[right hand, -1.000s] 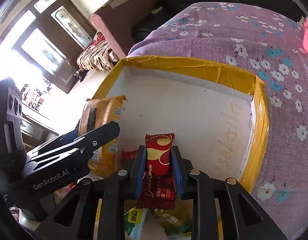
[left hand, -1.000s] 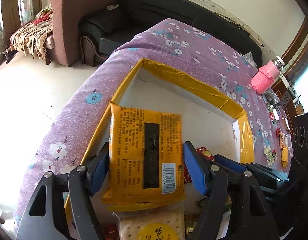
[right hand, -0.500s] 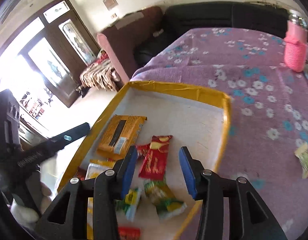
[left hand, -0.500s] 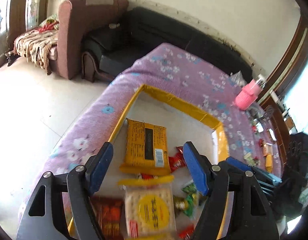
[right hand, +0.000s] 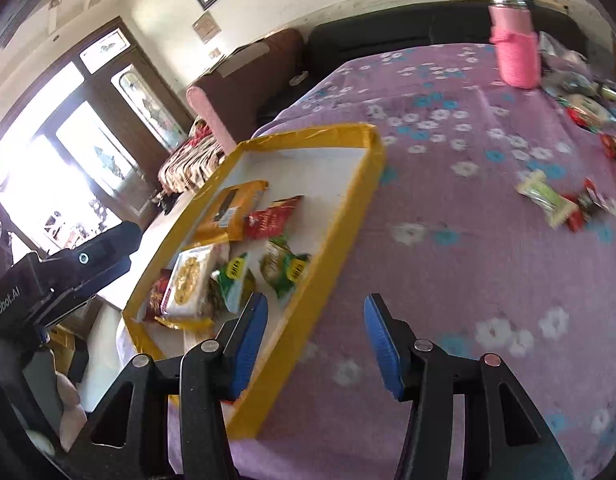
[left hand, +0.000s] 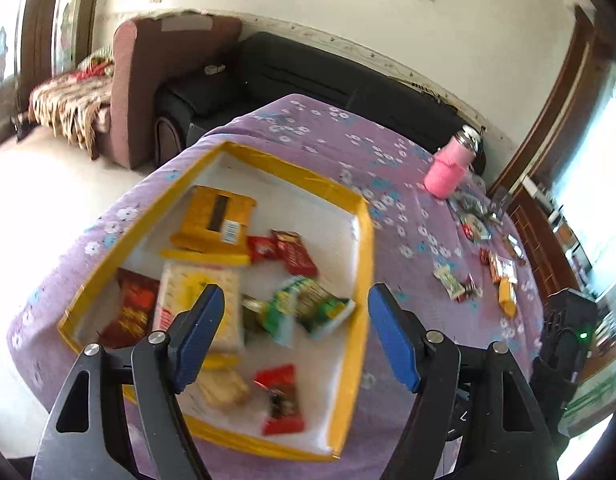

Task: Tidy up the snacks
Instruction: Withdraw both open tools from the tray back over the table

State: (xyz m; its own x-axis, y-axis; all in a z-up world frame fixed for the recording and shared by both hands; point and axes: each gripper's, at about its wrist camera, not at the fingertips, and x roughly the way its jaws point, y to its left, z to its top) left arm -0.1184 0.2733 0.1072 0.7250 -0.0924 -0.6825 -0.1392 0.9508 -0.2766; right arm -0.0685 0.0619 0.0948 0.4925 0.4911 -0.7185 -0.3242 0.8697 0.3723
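Risking a clumsy next grab: loose snacks (right hand: 548, 200) lying small and bunched on the cloth (right hand: 448, 280), so wide jaws possibly pinching two at once or snagging fabric. Risking also a knock against the tray (right hand: 340, 220) wall, with the right gripper (right hand: 314, 340) hanging just above its near corner. Holding nothing: left gripper (left hand: 295, 344) gaping wide over the tray, right one equally spread, both empty. Sitting inside the tray: an orange pack (left hand: 213, 220), red bars (left hand: 291, 254), green packets (left hand: 308, 308), a cracker pack (left hand: 197, 304), all overlapping untidily rather than lined up. Waiting well apart, near the pink bottle (left hand: 448, 168): more wrappers, blurred, too small for telling kinds.
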